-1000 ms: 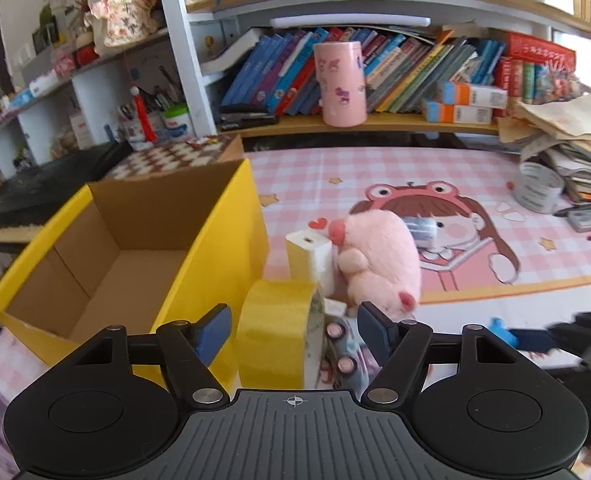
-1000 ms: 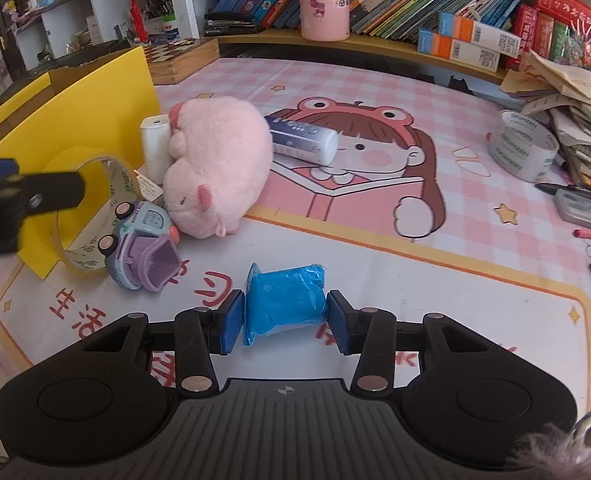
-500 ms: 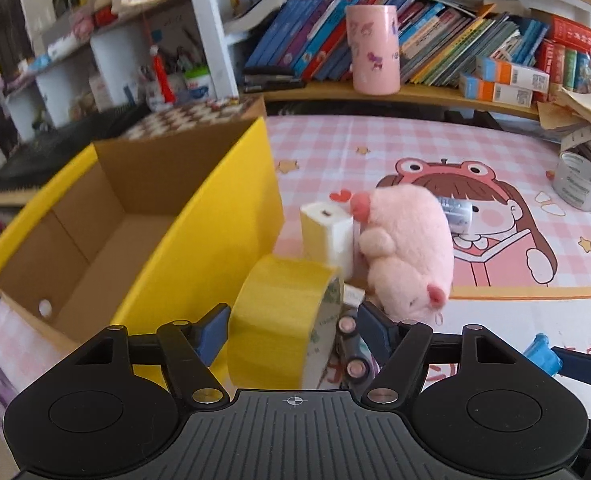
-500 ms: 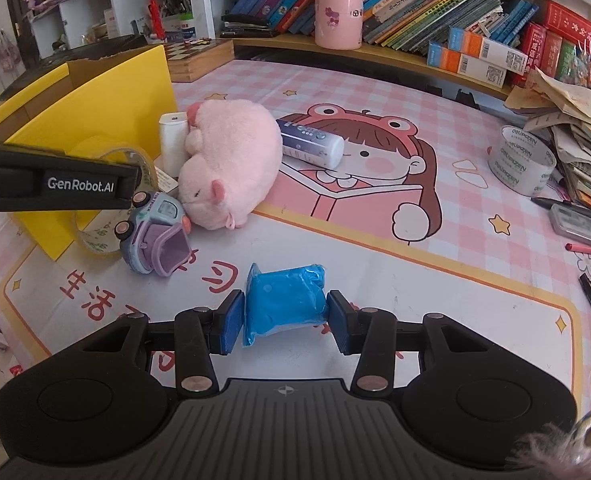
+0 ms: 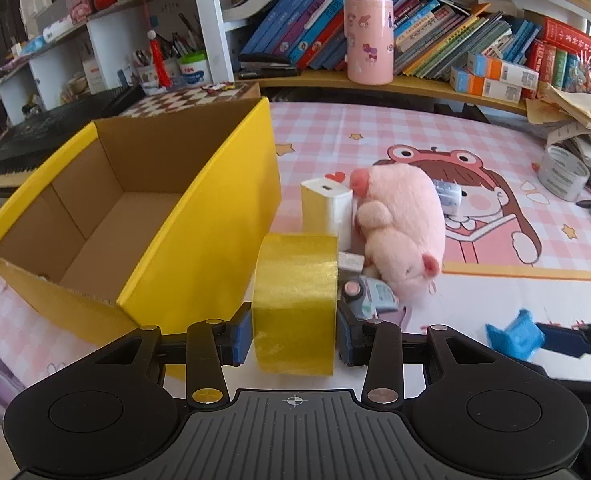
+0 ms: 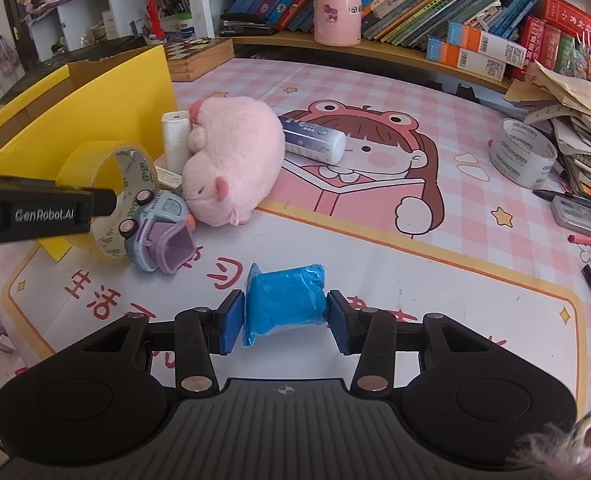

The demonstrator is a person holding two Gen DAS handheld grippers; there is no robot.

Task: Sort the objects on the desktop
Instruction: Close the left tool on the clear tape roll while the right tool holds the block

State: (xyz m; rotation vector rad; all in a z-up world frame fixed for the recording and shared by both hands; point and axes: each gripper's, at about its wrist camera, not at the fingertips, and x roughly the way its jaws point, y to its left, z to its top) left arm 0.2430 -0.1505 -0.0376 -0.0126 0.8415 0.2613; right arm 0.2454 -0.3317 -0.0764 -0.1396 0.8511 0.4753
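Both cameras sit low over the desk, facing 12 o'clock towards the bookshelf. The left view hangs close by the box [image 5: 135, 216]; the right looks from further right. Both share the pig [image 5: 399, 232] [image 6: 231, 152] and tape [image 5: 295, 296] [image 6: 107, 196]

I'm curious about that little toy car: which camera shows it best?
The right wrist view: the toy car lies fully visible beside the pink plush pig. In the left wrist view, the yellow tape roll hides most of it.

A pink cup [image 5: 369, 41] stands on the shelf [image 5: 399, 85] before leaning books [image 5: 447, 40]; papers [image 6: 575, 120] pile at the desk's right edge
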